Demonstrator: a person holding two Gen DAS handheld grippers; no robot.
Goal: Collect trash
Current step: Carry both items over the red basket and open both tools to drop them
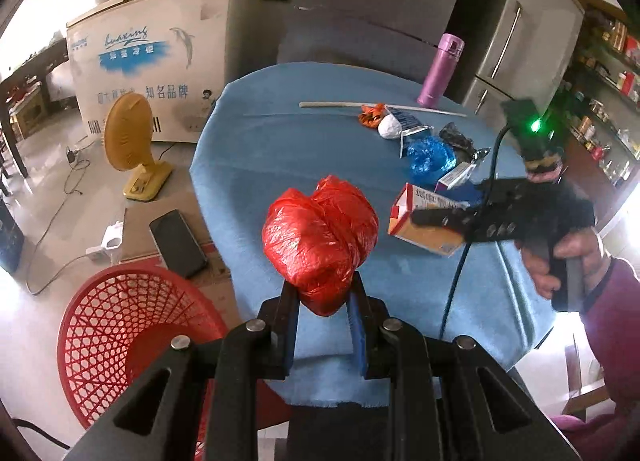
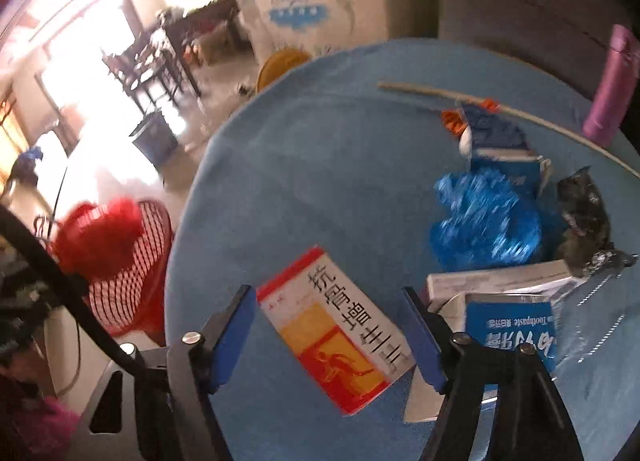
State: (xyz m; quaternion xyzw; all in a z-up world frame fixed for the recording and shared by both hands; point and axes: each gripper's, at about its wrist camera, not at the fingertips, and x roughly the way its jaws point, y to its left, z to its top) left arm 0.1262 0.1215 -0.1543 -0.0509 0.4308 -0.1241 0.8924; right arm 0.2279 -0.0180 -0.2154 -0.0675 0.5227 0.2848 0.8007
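On the worktop the bag bundle sits left of the carton; behind the carton lies a litter heap — the basket stands on the floor, left.

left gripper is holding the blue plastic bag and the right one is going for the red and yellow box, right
Not quite: the left gripper is shut on the red plastic bag, as the left wrist view shows. The blue bag lies on the table. The right gripper does straddle the red and yellow box.
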